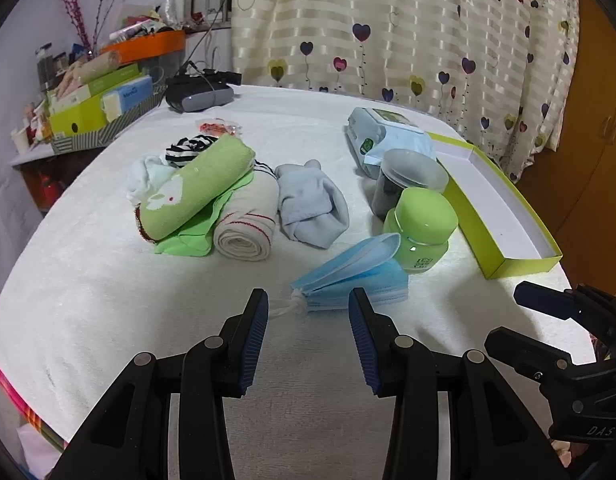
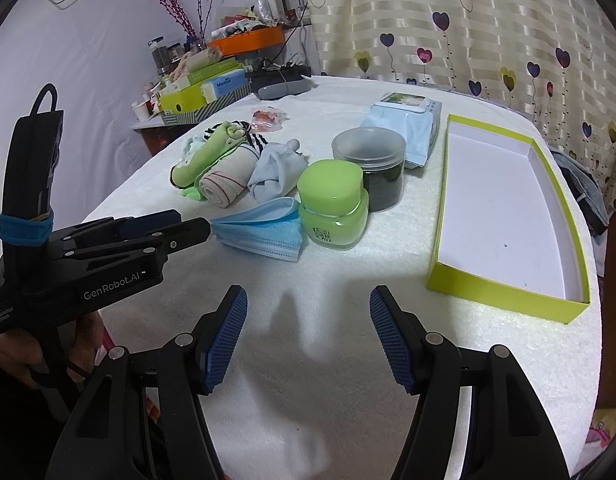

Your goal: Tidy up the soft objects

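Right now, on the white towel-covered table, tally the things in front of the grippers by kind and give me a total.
Rolled or bundled cloths: 5, in the pile by the green rolled towel
Blue face mask stacks: 1
Jars: 2, green-lidded jar and clear-lidded dark jar
Wipes packs: 1
Open green box lids: 1
Total: 10

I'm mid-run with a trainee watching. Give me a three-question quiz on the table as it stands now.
1. True or false: the green box already holds a soft item.
2. What lies nearest in front of the left gripper: A) rolled green towel B) blue face masks C) wipes pack?
3. Which hard item touches the masks?

Key
1. False: only its bare white floor shows.
2. B
3. The green jar, with the dark clear-lidded jar behind it. Both grippers, the right gripper included, are open and empty.
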Demonstrator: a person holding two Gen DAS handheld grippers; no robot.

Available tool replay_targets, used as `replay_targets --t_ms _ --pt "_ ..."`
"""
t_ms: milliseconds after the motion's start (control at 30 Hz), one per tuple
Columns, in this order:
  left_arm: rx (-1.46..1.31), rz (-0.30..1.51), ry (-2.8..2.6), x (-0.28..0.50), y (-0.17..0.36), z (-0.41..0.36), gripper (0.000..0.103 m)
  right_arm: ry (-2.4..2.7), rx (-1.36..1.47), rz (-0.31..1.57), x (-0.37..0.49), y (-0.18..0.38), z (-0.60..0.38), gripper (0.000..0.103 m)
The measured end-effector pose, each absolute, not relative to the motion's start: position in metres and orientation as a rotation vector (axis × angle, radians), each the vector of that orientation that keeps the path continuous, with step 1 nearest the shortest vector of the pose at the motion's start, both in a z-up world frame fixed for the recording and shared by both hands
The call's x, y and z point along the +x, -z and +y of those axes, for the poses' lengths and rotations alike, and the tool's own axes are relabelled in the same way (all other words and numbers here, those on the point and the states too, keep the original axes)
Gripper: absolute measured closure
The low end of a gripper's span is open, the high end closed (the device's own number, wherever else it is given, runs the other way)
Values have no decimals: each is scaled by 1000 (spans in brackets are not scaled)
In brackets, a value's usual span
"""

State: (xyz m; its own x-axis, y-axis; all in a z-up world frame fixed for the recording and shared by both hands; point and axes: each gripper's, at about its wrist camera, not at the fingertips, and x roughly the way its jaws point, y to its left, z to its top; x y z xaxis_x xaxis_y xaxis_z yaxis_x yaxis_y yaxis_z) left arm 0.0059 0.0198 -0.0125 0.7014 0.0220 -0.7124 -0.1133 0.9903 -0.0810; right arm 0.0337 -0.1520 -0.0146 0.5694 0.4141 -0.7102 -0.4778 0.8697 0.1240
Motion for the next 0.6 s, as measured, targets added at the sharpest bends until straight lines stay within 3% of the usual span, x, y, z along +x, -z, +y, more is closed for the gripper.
replay_targets --t_ms 600 --pt "-116 785 -81 6 13 22 63 -533 -90 808 37 11 -149 38"
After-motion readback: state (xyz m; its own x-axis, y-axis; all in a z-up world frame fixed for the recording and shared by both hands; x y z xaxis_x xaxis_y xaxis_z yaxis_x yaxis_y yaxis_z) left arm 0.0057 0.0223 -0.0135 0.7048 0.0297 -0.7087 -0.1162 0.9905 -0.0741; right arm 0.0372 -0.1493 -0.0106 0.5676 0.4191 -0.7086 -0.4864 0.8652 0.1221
